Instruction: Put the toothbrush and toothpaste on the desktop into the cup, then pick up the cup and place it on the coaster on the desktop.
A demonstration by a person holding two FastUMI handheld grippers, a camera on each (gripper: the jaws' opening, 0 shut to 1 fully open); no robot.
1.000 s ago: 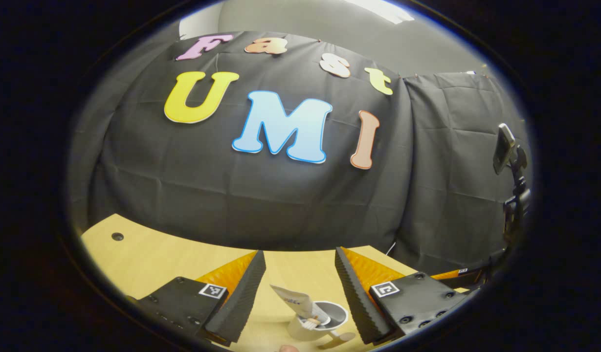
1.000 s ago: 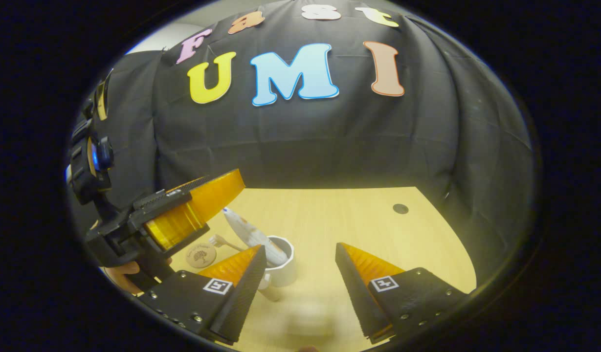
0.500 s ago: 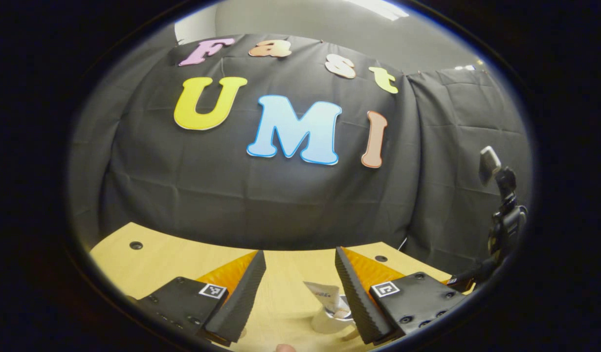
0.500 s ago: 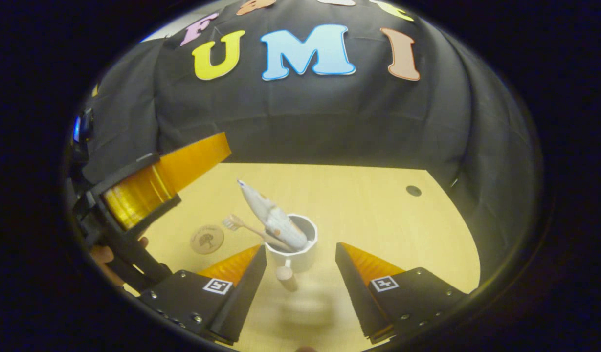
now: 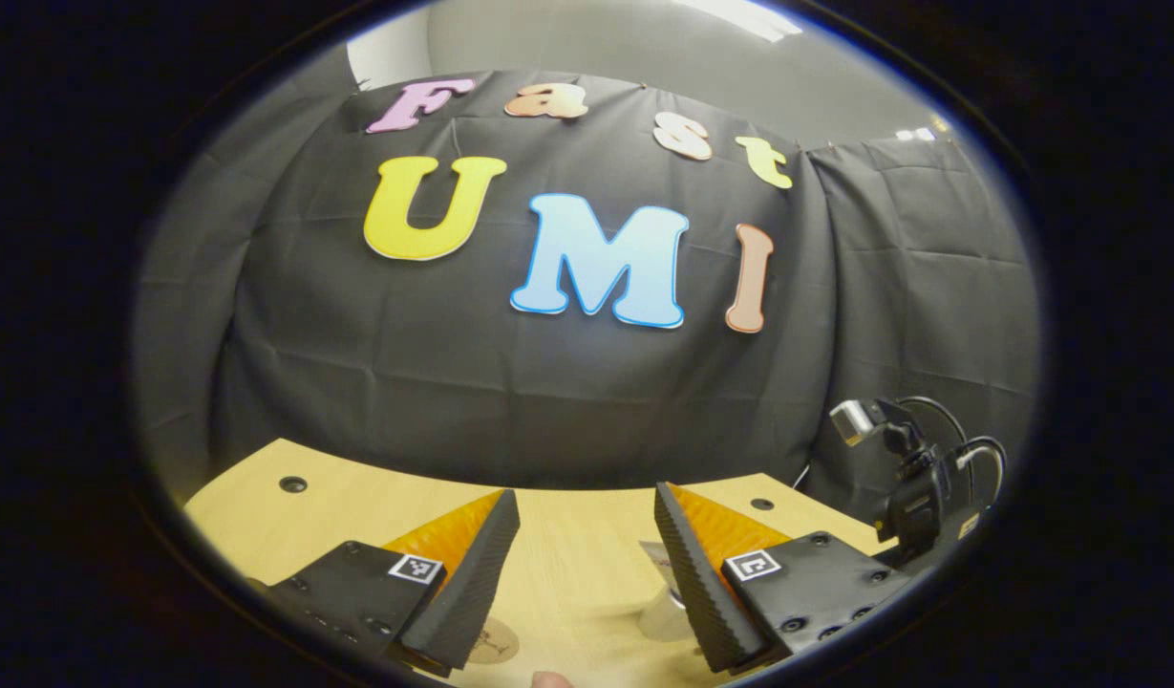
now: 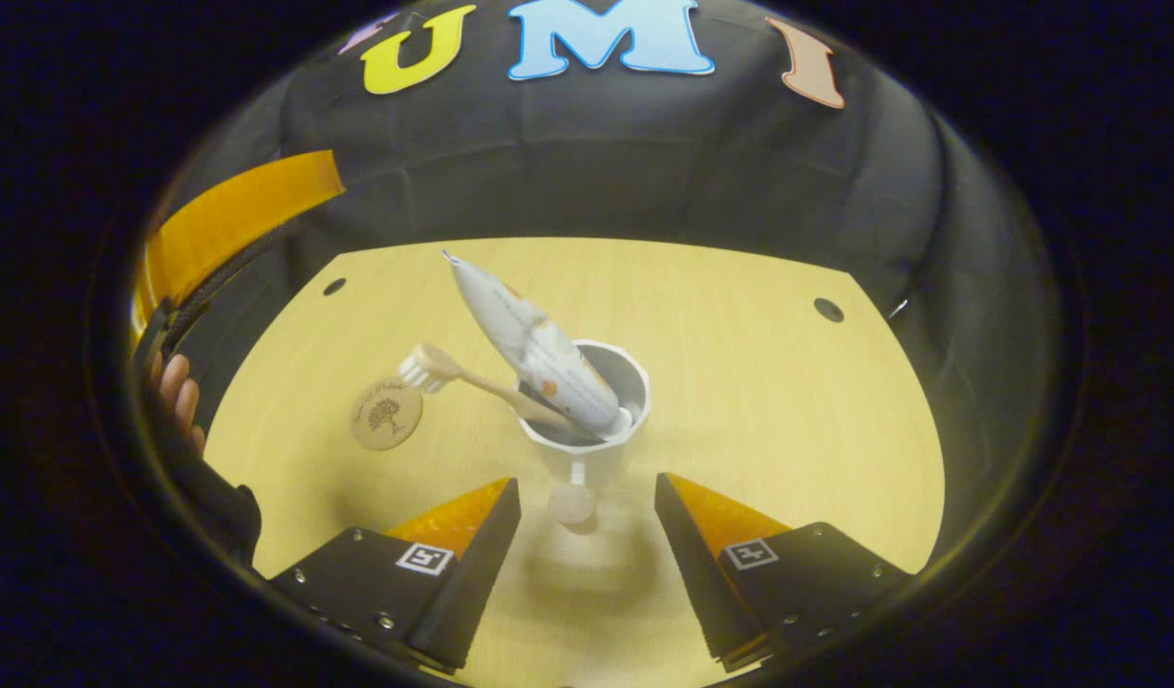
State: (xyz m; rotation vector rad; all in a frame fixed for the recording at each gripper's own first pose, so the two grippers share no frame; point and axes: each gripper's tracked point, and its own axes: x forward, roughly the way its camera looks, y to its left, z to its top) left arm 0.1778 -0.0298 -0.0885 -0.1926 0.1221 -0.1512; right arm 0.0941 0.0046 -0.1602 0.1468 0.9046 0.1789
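In the right gripper view, the white cup (image 6: 587, 406) stood upright on the pale wooden table (image 6: 787, 420), near its middle, with a small handle ending in a round knob pointing back toward the camera. The toothpaste (image 6: 534, 349), a white-grey tube with small orange marks, sat cap-down inside the cup and leaned up and to the left, its flat crimped end well above the rim. The toothbrush (image 6: 462, 375), with a light wooden handle and a pale bristle head, also stood in the cup and leaned lower to the left, so that its head hung just over the edge of the coaster (image 6: 386, 417). That coaster was a round wooden disc printed with a tree, lying flat on the table to the left of the cup and apart from it. The right gripper (image 6: 587, 559) hovered just short of the cup's handle, its fingers spread wide and holding nothing. In the left gripper view, the left gripper (image 5: 585, 573) was likewise spread apart and empty above the table, with the cup (image 5: 665, 616) partly hidden behind its right finger and the coaster (image 5: 492, 640) peeking out beside its left finger.
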